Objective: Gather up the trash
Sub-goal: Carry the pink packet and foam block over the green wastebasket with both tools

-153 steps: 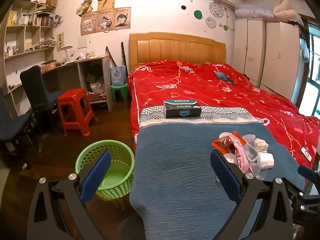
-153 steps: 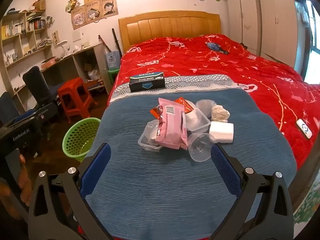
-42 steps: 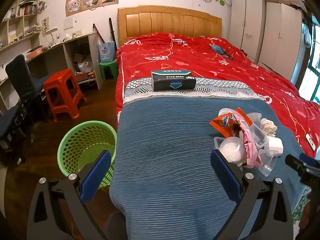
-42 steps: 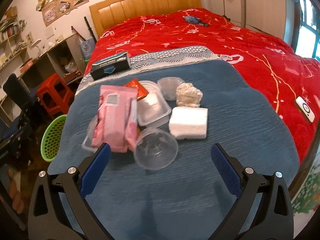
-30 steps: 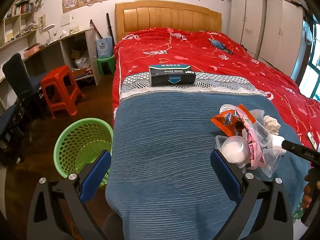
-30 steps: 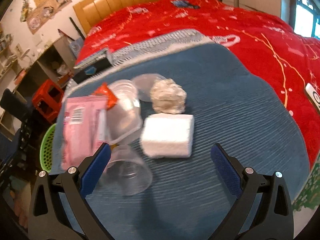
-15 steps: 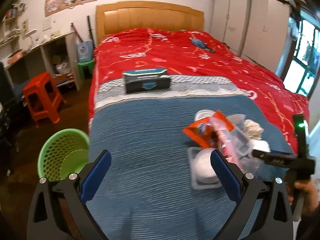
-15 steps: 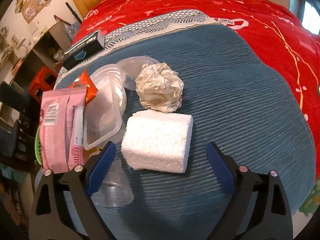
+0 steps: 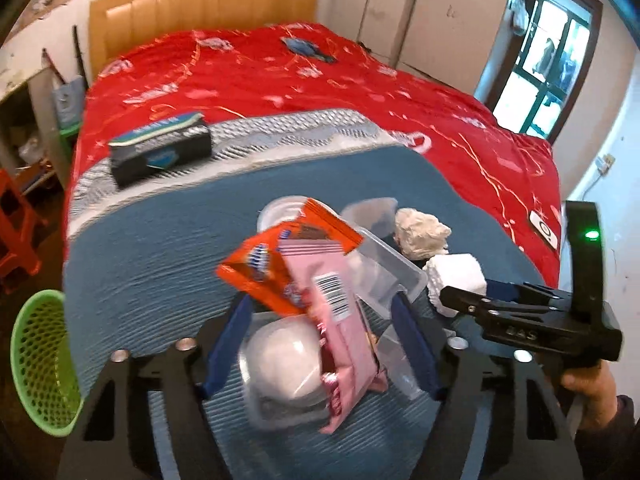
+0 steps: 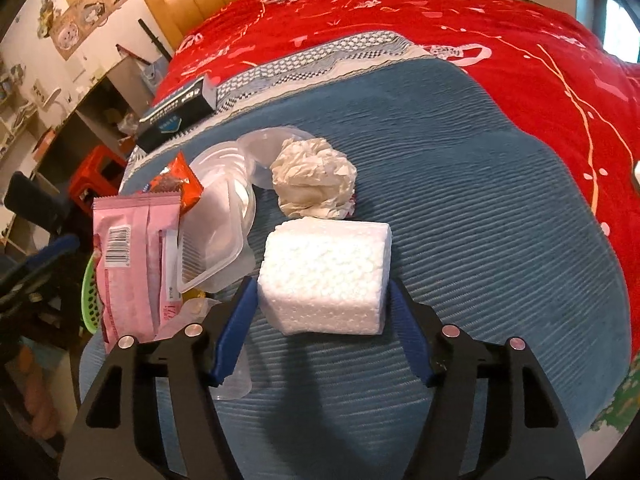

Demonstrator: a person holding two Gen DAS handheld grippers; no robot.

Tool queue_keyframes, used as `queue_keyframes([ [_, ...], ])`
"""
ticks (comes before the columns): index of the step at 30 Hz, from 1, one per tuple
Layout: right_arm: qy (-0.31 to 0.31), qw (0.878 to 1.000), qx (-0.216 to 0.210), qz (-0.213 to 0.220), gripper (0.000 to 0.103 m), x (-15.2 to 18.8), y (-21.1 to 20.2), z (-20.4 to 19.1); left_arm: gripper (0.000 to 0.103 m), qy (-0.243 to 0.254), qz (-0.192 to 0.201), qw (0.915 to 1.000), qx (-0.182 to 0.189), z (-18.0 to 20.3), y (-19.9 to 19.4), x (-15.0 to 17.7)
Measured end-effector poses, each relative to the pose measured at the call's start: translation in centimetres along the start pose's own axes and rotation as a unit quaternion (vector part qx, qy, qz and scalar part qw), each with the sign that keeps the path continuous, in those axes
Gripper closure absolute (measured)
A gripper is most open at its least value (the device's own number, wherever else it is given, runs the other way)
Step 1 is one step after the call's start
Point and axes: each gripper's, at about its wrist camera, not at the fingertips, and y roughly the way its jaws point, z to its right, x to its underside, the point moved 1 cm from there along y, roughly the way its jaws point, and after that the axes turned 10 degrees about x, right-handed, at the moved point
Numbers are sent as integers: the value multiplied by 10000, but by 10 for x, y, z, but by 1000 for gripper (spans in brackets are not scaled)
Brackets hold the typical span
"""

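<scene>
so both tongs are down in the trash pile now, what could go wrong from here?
1. The left tongs straddle the pink wrapper and a clear lidded cup together; closing may catch both or pinch only loose film.
2. The right tongs bracket the foam block closely; a hard squeeze could crumble it.
3. The green basket sits on the floor past the bed edge, so a weak grip could drop things on the way.

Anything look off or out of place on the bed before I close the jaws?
Only the trash pile on the blue blanket: pink wrapper, orange wrapper, plastic tubs, crumpled paper, foam block. Nothing looks spilled or broken.
</scene>
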Motion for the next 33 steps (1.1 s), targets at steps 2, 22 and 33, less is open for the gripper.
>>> queue_keyframes([
  [2, 18, 10000, -25, 49, 37, 1, -5, 2, 47, -13, -96, 9999, 79, 2, 12, -2],
  [22, -265, 9967, -461, 607, 37, 12, -70, -48, 98, -441, 798, 9950, 419, -19, -78, 17],
  [33, -1124, 9847, -1121, 723, 37, 7, -86, -159, 98, -1066, 1655, 9799, -325, -102, -186, 42],
])
